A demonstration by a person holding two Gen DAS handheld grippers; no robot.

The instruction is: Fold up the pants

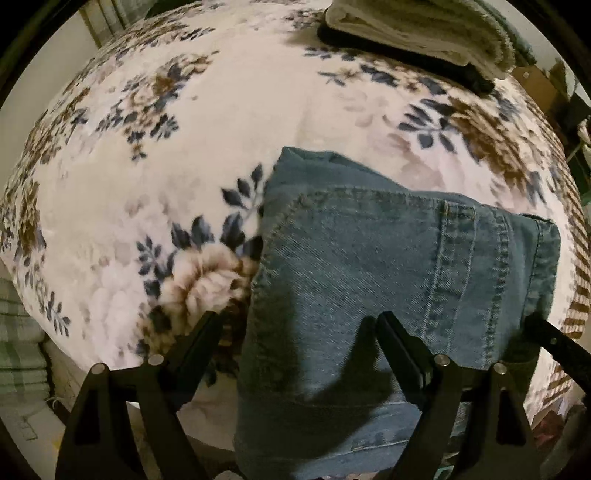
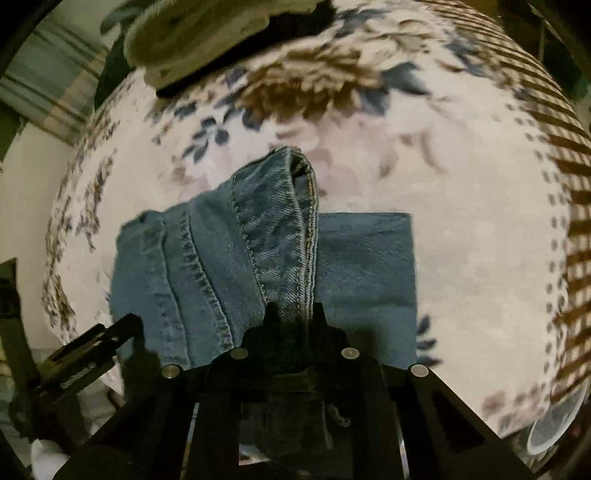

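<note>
The blue denim pants (image 1: 388,266) lie partly folded on a floral blanket (image 1: 184,129). My left gripper (image 1: 295,321) is open, its fingers spread over the near left edge of the denim, gripping nothing. In the right wrist view my right gripper (image 2: 293,314) is shut on a seamed fold of the pants (image 2: 258,240), which rises as a ridge from the jaws. A flat folded layer (image 2: 369,258) lies under it to the right. The left gripper's finger (image 2: 92,343) shows at lower left of that view.
A stack of folded pale towels on a dark item (image 1: 417,33) sits at the far end of the blanket, also in the right wrist view (image 2: 192,40). The blanket's striped border (image 2: 569,221) runs along the right side. A plaid fabric (image 1: 18,350) hangs at lower left.
</note>
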